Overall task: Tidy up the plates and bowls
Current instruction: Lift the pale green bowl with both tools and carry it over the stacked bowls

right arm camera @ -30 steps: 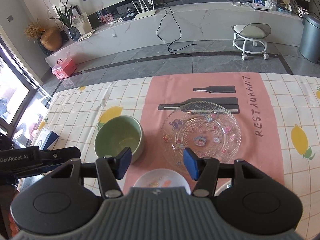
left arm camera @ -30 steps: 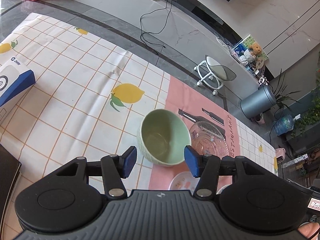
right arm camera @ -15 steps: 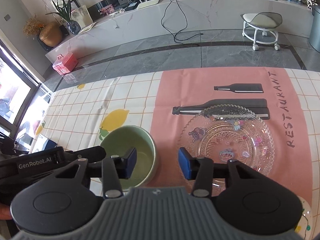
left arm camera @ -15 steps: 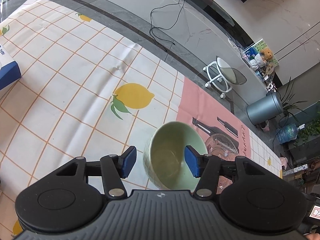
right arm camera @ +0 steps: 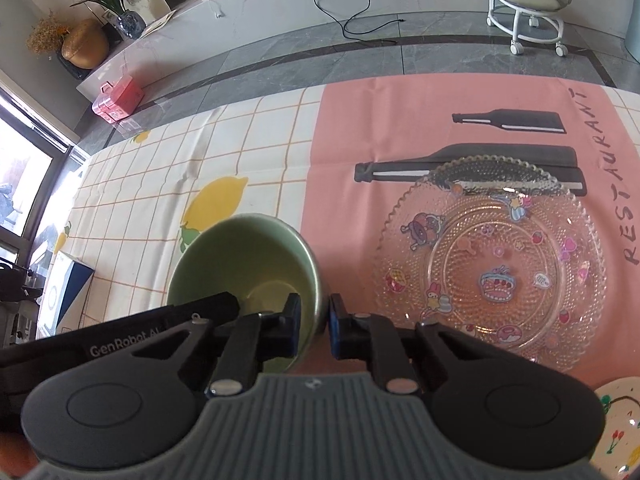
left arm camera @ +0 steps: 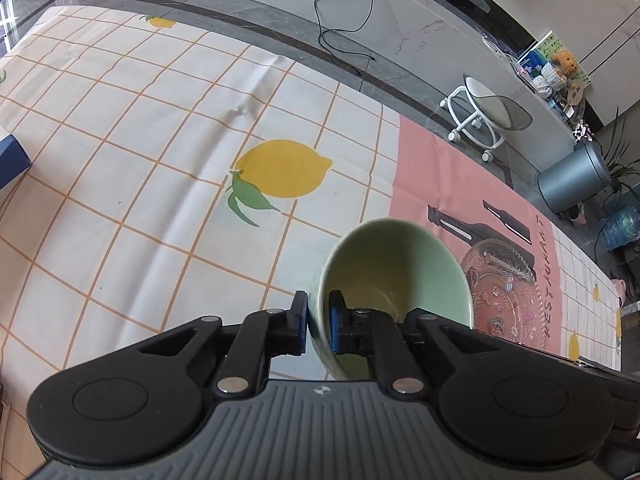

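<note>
Left tool (left arm camera: 318, 322): a second ago you were holding it wide over the bowl; now you are clamping it on the bowl's near-left wall, one pad outside, one inside.
Bowl (left arm camera: 394, 264): it is sitting just left of the glass plate, near the edge of the pink panel of the cloth. In the left view it is now looking tipped toward you, so you are probably starting to lift it; whether its base is still touching the bench is hidden by the tools.
Right tool (right arm camera: 314, 322): you are also pinching with this one, narrow across the bowl's right wall, where a second ago it was hanging wide between the bowl and the plate. The wall is showing between the pads.
Plate (right arm camera: 492, 264): the clear glass plate with stickers is lying flat on the pink panel, just right of the bowl, apart from both tools.
Small plate (right arm camera: 618, 428): only its rim is showing at the lower right corner of the right view.
Meaning for the task: you are now gripping the bowl from both sides, so the grasp step looks done and the carry is coming next; where it should go is not shown.
Watch: you are holding a thin wall at two points, so keep both tools moving together.
</note>
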Demonstrator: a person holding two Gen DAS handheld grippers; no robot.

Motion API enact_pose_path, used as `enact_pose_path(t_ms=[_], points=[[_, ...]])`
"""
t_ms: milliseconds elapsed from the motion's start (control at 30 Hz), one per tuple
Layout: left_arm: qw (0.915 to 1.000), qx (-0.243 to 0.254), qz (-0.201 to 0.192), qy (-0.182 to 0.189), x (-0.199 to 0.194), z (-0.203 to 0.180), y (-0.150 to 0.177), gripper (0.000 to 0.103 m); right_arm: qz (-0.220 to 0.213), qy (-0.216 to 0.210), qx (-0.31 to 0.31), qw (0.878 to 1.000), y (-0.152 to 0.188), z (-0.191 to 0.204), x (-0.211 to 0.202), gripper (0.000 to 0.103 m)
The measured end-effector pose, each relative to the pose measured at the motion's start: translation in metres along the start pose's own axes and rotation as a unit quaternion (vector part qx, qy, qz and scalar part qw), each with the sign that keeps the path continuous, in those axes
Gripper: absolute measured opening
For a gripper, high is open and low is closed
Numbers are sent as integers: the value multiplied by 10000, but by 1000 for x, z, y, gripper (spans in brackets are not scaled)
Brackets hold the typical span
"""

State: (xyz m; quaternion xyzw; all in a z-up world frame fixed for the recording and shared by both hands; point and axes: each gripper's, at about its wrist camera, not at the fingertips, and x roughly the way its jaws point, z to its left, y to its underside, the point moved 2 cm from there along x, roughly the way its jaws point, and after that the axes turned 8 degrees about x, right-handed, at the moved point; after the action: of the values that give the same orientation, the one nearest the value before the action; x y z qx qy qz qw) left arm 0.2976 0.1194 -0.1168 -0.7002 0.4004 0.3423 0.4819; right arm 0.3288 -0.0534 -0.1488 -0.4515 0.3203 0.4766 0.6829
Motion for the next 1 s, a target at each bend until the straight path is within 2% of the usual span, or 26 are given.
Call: enact_pose_path(t_ms=[233,433,667,1000], points=[[10000,10,-17,-64,-7,-3,4,10,37,4,77,10000,2,1,-3,10],[9999,31,9,-151,-37,-11,9,10,53,-55,77,9999,10,6,-27,10],[9997,90,-11,-205,-90,-26,28,10,61,-138,37,9999,34,15,-75,10],[9988,341,-282,-211,-173,-49,71,10,-66,-499,-96,9987,89,21,-162,10]])
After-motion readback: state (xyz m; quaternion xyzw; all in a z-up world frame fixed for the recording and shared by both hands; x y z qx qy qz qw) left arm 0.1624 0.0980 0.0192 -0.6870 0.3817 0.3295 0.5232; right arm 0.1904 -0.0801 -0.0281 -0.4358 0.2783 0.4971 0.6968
